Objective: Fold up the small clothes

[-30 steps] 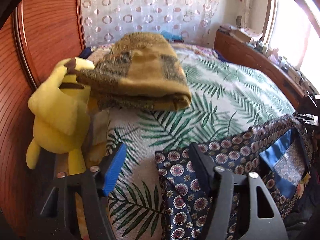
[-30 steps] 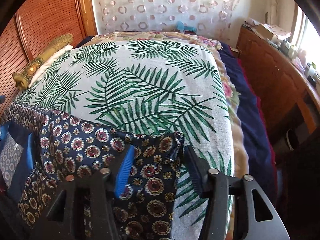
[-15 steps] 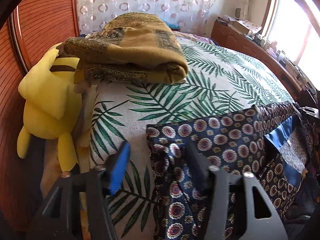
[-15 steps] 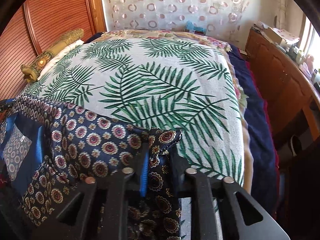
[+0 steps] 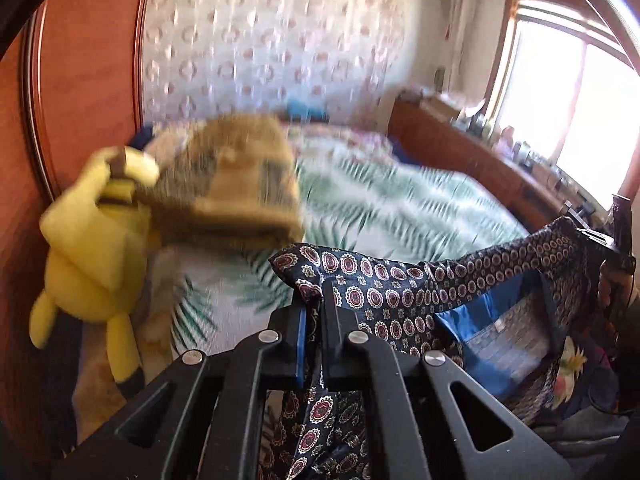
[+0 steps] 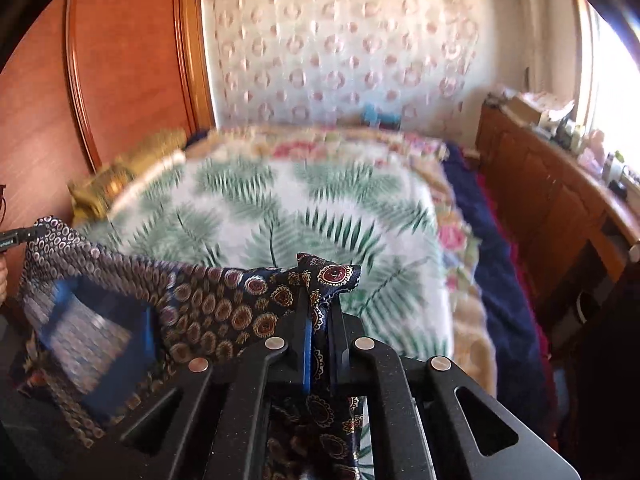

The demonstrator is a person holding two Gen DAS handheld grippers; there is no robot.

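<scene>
both grippers, left gripper (image 5: 316, 300) and right gripper (image 6: 320, 308), clench a navy patterned garment (image 5: 400, 292) above a palm-leaf bedspread (image 6: 280, 216); wooden wardrobe (image 6: 128, 60), curtain (image 6: 340, 52) behind.

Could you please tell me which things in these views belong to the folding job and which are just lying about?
Part of the job:
- navy patterned garment
- left gripper, shut on one corner of it
- right gripper, shut on another corner
- leaf-print bedspread, the work surface

Just lying about:
- yellow plush toy
- folded mustard blanket
- wooden sideboard
</scene>
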